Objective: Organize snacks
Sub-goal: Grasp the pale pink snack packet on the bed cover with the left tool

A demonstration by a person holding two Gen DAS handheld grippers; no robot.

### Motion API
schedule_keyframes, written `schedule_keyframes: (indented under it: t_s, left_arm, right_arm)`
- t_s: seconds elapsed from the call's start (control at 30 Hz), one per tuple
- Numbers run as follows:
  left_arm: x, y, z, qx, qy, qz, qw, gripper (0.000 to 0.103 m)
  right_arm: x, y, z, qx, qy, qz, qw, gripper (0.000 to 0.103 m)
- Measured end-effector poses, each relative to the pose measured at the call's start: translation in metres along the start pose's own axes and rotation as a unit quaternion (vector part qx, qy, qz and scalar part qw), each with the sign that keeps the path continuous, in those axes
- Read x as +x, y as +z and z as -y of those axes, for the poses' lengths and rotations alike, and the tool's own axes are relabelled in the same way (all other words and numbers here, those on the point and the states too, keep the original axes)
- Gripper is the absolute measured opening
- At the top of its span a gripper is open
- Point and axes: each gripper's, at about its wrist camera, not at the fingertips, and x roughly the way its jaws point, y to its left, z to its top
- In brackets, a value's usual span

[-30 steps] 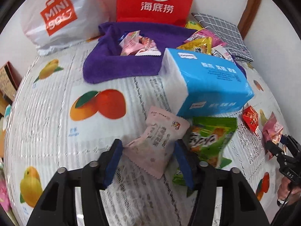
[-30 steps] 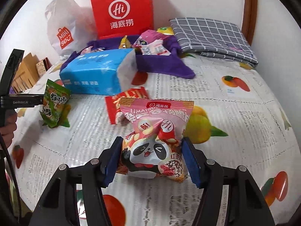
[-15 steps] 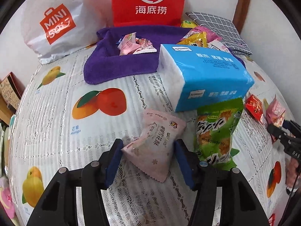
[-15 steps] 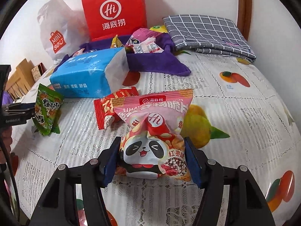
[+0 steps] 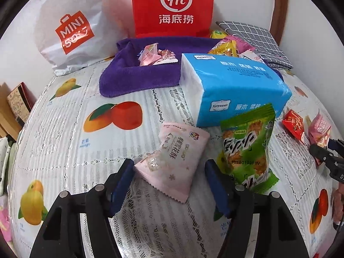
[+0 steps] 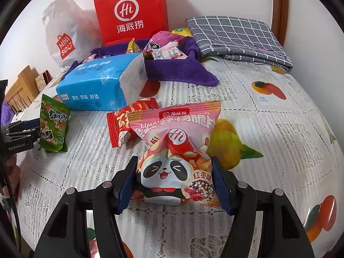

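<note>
Left tongs [image 5: 172, 178] just opening around pink packet [image 5: 174, 163]; right tongs [image 6: 174, 182] clamp panda bag [image 6: 175, 150].

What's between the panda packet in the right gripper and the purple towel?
From the panda packet, bare tablecloth runs straight to the purple towel's near edge. The red packet and blue tissue pack sit left of that line.

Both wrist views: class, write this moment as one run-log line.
left gripper: jaws just opening, pale pink packet between them | right gripper: shut on panda snack bag | task: snacks not yet sorted
</note>
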Motion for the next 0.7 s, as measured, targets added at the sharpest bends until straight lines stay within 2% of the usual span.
schedule_keyframes:
  t_s: [0.27,0.33,0.4,0.57,0.7]
  left_arm:
    - [-0.001,-0.001,0.000,-0.010,0.008,0.000,0.9999,0.065]
    - [-0.003,-0.001,0.001,-0.012,0.014,0.003,0.9998,0.052]
    - [-0.005,-0.003,0.000,-0.019,0.016,0.003,0.9997,0.048]
    - [-0.013,-0.005,-0.005,-0.042,-0.011,-0.009,0.9990,0.045]
    - [-0.023,-0.009,-0.007,-0.054,-0.013,-0.008,0.9984,0.045]
  right_arm:
    - [-0.001,0.000,0.005,0.011,0.014,0.004,1.000,0.064]
    - [-0.002,0.000,0.006,0.017,0.016,0.007,1.000,0.062]
    - [-0.003,0.000,0.008,0.022,0.017,0.010,1.000,0.061]
    - [-0.005,-0.001,0.010,0.028,0.019,0.017,0.999,0.057]
    - [-0.008,-0.002,0.011,0.030,0.024,0.023,0.999,0.055]
